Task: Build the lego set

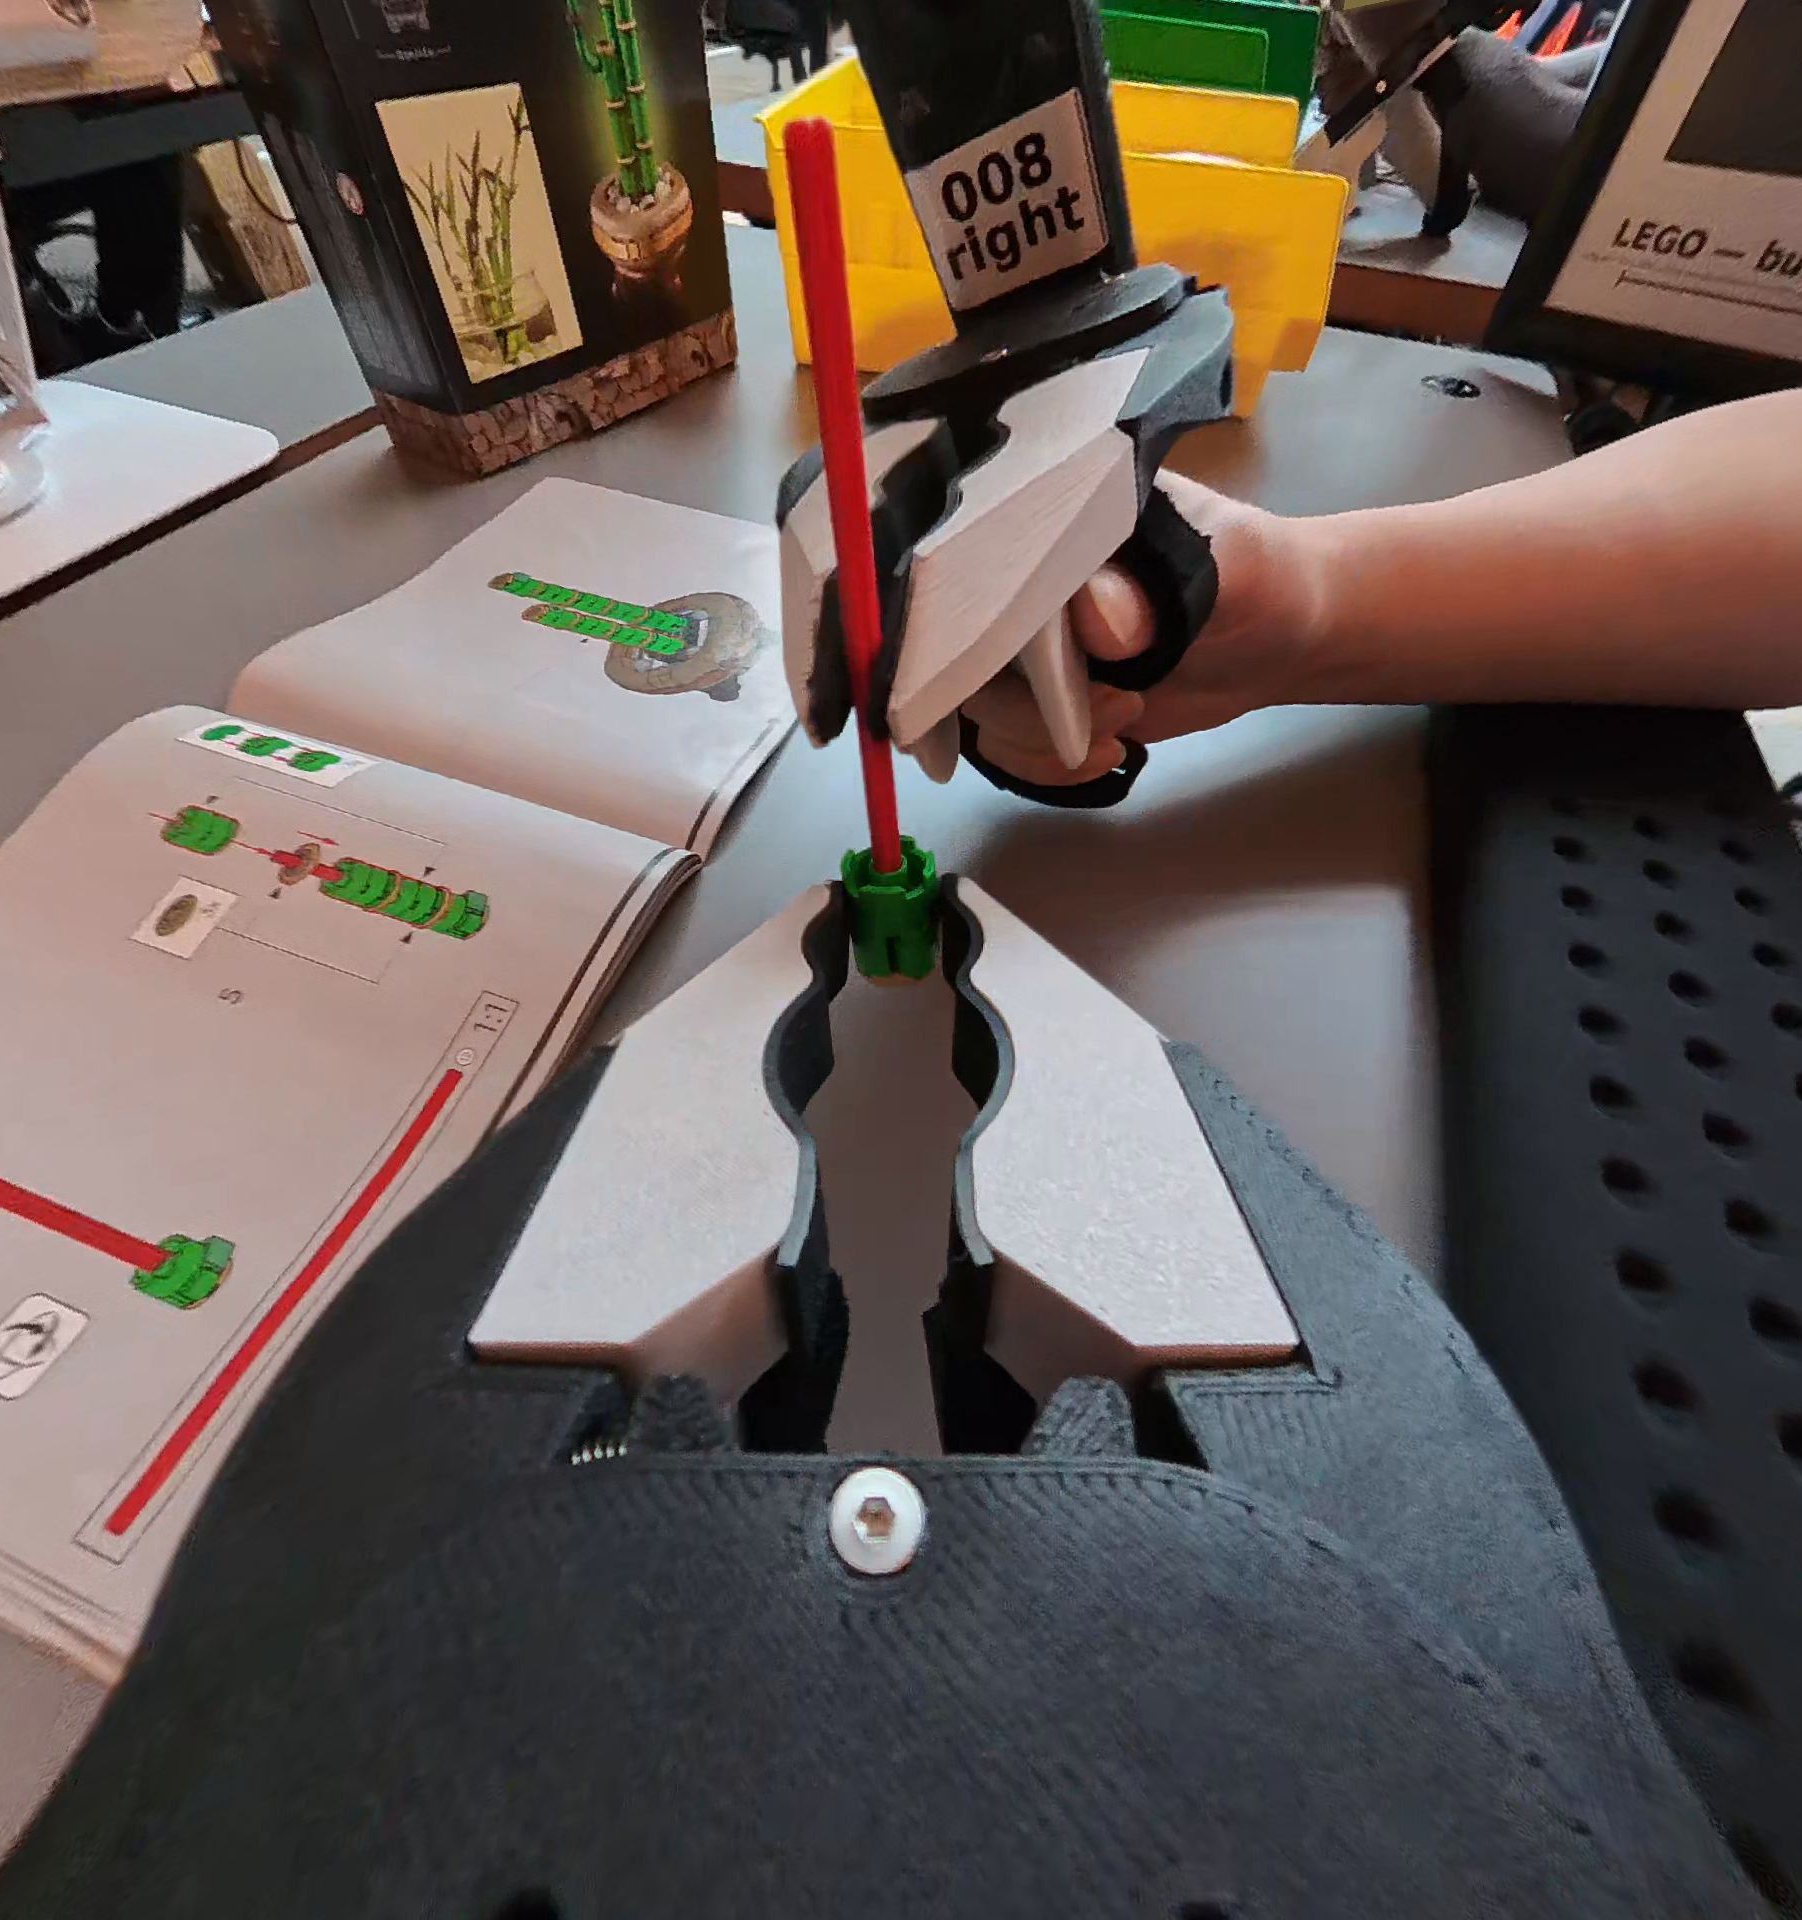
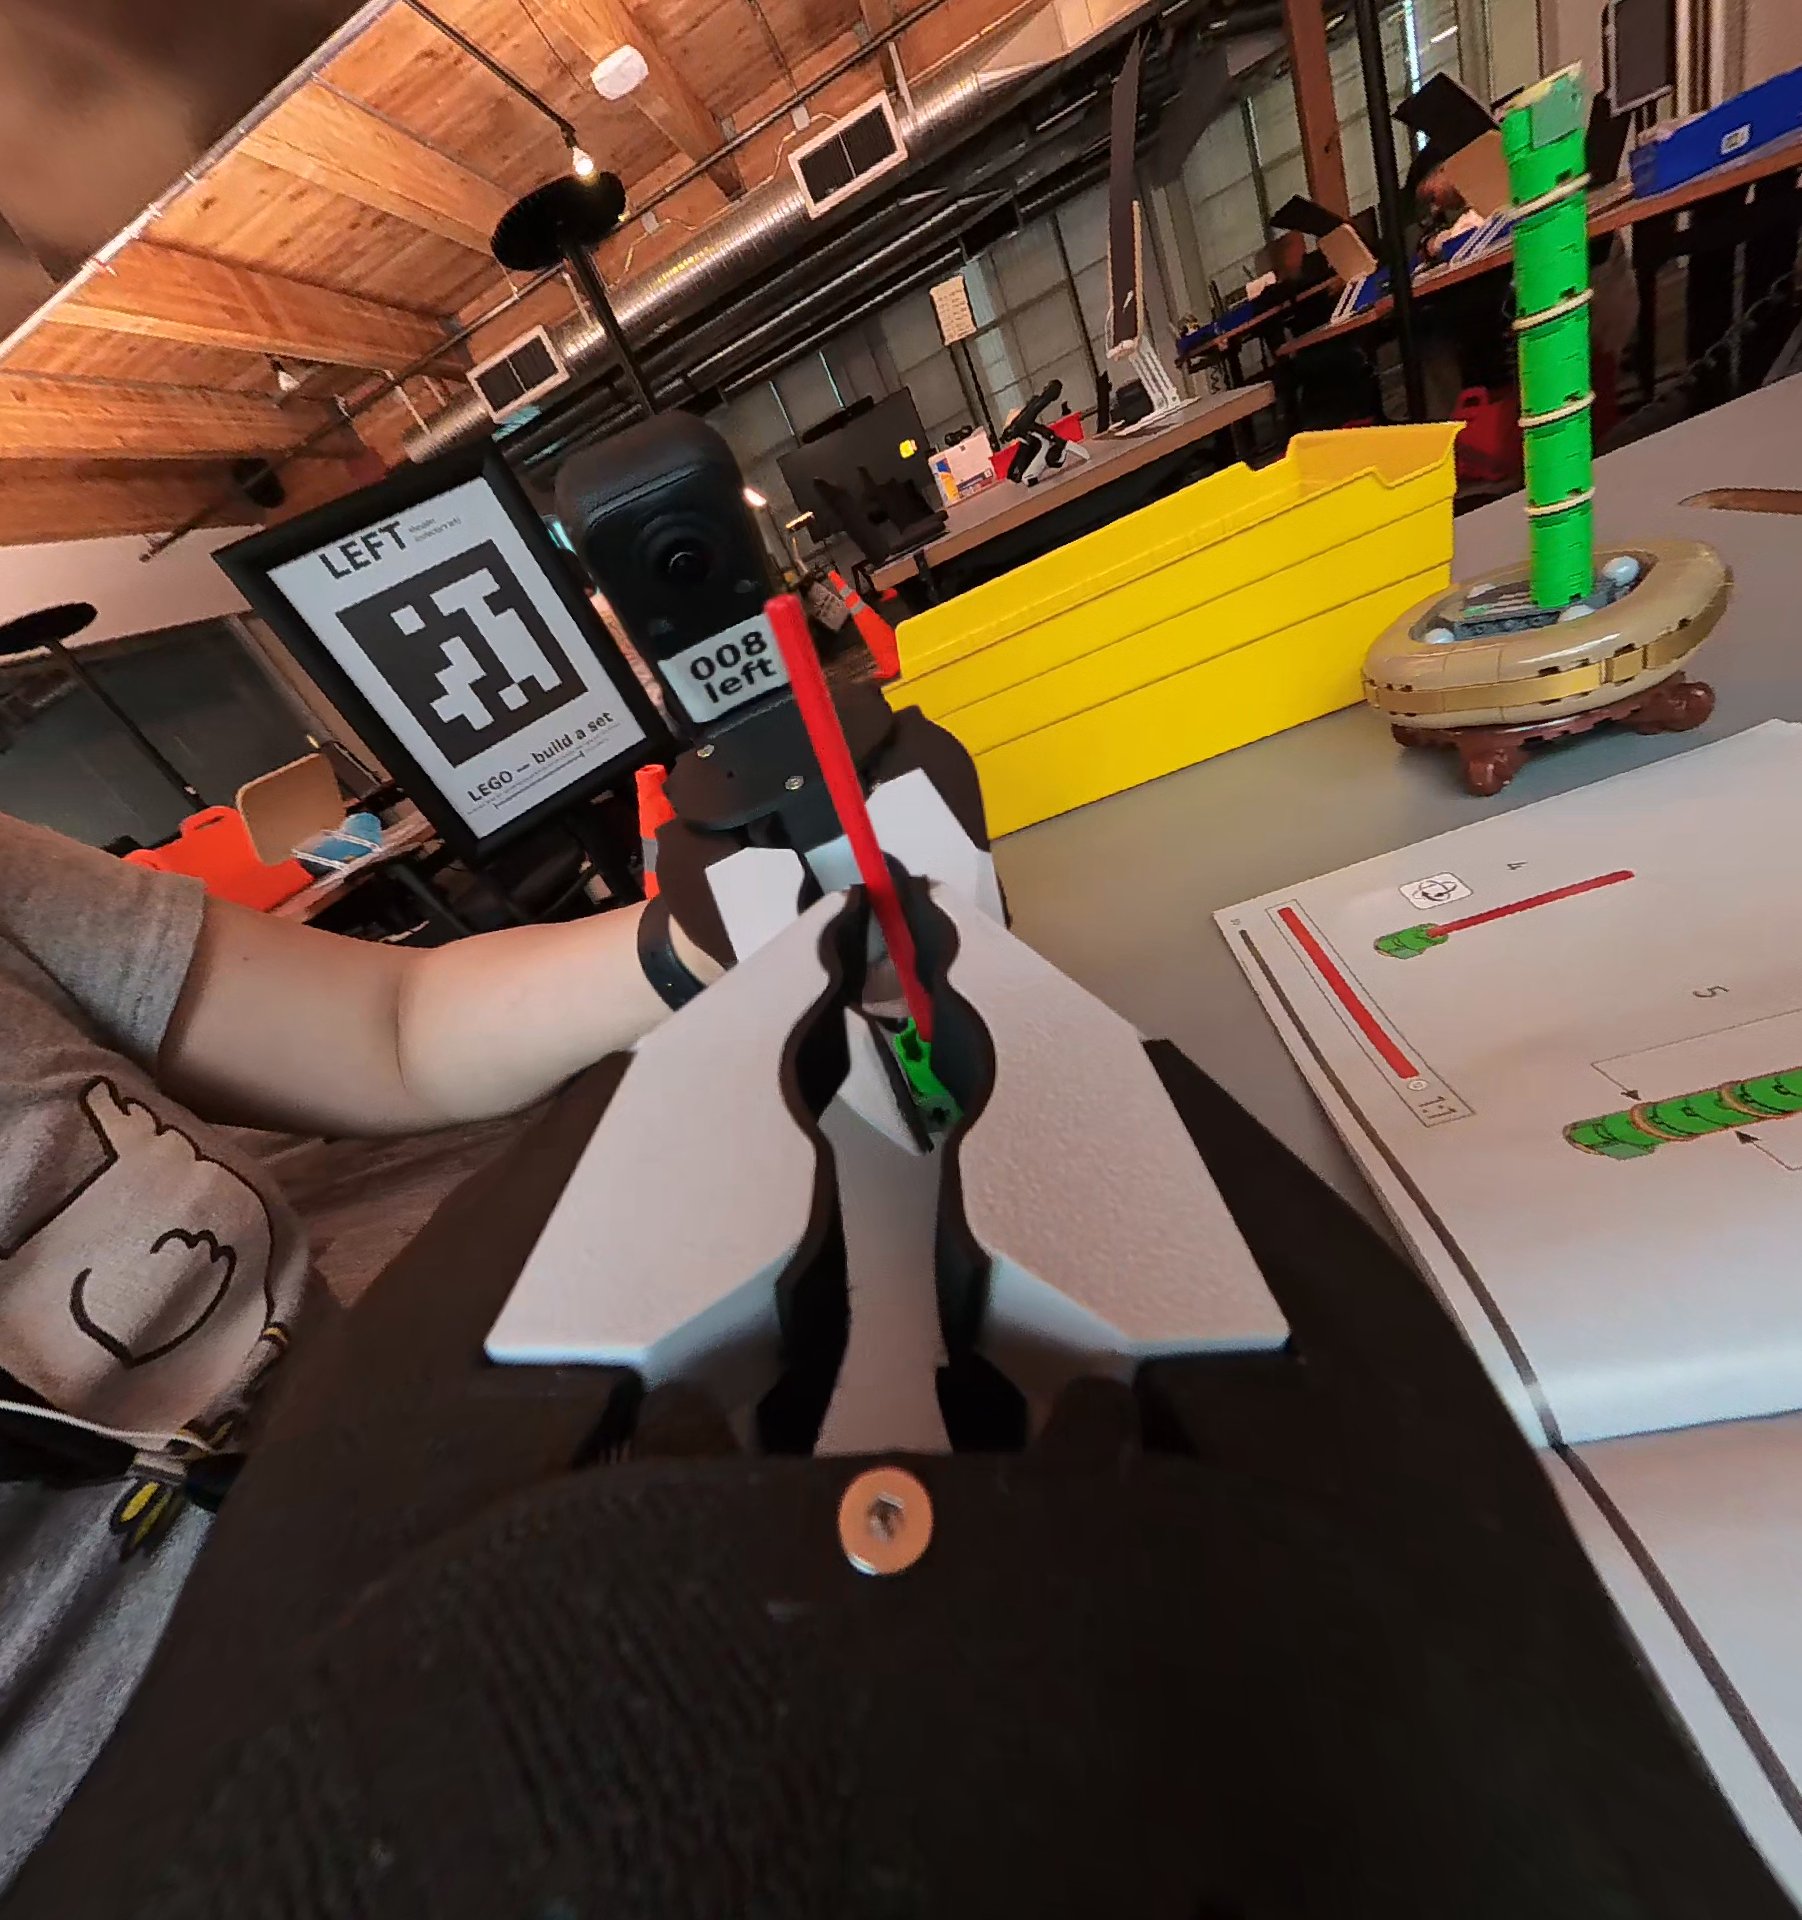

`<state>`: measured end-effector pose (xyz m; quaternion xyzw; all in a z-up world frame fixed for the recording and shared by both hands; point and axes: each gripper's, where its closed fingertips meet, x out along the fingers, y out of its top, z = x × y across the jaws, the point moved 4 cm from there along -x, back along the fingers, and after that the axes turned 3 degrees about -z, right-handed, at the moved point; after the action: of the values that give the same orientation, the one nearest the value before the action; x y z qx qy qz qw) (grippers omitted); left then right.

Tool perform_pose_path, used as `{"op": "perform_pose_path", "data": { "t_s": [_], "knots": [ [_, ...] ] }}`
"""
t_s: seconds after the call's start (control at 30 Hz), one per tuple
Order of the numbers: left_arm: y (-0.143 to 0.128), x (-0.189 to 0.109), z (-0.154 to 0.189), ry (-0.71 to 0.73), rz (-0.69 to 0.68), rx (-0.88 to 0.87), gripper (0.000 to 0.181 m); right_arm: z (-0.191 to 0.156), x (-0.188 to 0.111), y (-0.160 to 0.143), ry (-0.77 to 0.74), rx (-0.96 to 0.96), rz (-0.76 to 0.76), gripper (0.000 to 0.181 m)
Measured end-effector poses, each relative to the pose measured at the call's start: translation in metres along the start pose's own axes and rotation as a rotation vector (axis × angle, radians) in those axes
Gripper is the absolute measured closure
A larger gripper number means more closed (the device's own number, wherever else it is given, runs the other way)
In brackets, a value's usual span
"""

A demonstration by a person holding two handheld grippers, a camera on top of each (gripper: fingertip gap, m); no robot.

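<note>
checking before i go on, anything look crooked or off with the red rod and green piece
Nothing stands out. The red rod sits in the green piece, leaning slightly; the left tool grips the piece, the right tool the rod.

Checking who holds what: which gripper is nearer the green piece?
Left. The left gripper is shut on the green piece at its fingertips. The right gripper is above it, clamped on the red rod that enters the piece.
</note>
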<state>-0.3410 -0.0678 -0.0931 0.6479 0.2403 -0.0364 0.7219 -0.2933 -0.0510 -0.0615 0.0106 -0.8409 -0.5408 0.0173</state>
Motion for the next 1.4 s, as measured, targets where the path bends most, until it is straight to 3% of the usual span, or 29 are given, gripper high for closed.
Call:
{"op": "perform_pose_path", "data": {
  "t_s": [0.1, 0.33, 0.47, 0.57, 0.73, 0.77, 0.9, 0.93, 1.0, 1.1, 1.23, 1.4],
  "knots": [
    [-0.001, -0.006, -0.007, 0.037, -0.001, 0.01, 0.165, 0.002, -0.003, 0.004, -0.01, 0.001, 0.011, 0.158],
    [-0.036, -0.016, -0.042, 0.164, -0.186, -0.046, 0.166, 0.014, -0.023, 0.01, -0.14, -0.108, -0.026, 0.158],
    [-0.047, -0.011, -0.04, 0.147, -0.263, 0.007, 0.165, 0.019, -0.012, -0.003, -0.156, -0.119, -0.092, 0.157],
    [-0.045, -0.009, -0.035, 0.121, -0.247, 0.05, 0.166, 0.022, 0.005, -0.009, -0.158, -0.087, -0.101, 0.154],
    [-0.044, -0.009, -0.033, 0.076, -0.229, 0.022, 0.165, 0.03, 0.018, -0.01, -0.214, -0.11, -0.115, 0.164],
    [-0.044, -0.009, -0.033, 0.065, -0.229, 0.015, 0.165, 0.028, 0.018, -0.009, -0.197, -0.116, -0.118, 0.179],
    [-0.044, -0.01, -0.032, 0.069, -0.236, 0.03, 0.162, 0.028, 0.023, -0.008, -0.227, -0.178, -0.186, 0.178],
    [-0.043, -0.013, -0.034, 0.087, -0.231, 0.037, 0.153, 0.029, 0.025, -0.007, -0.238, -0.189, -0.207, 0.178],
    [-0.035, -0.023, -0.037, 0.098, -0.174, 0.02, 0.145, 0.029, 0.03, -0.008, -0.253, -0.206, -0.246, 0.179],
    [-0.013, -0.043, -0.045, 0.101, -0.002, -0.05, 0.153, 0.031, 0.038, -0.016, -0.288, -0.251, -0.335, 0.178],
    [0.012, -0.057, -0.036, -0.023, 0.219, -0.106, 0.158, 0.028, 0.044, -0.018, -0.295, -0.296, -0.356, 0.178],
    [0.018, -0.054, -0.031, -0.009, 0.23, -0.046, 0.169, 0.027, 0.046, -0.022, -0.285, -0.315, -0.369, 0.177]
  ]
}}
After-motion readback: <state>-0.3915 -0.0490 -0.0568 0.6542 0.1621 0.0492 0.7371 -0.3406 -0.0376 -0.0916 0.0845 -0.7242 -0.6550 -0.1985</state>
